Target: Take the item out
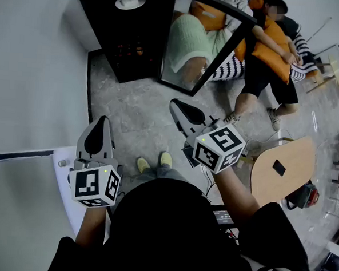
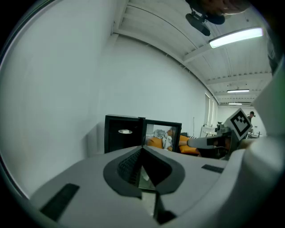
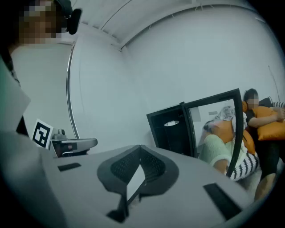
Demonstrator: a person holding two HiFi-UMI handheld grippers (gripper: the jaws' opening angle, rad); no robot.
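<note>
At the far end of the floor, the black cabinet (image 1: pixel 102 19) is standing with its glass door (image 1: pixel 198 48) swung open to the right. A pale round thing (image 1: pixel 130 2) is showing high inside, item or lamp, can't tell. The left gripper (image 1: pixel 101 125) and right gripper (image 1: pixel 178 107) are both hovering well short of it, jaws pressed together on nothing, so I'm judging access done, with reach, grasp and pull-out all left.
</note>
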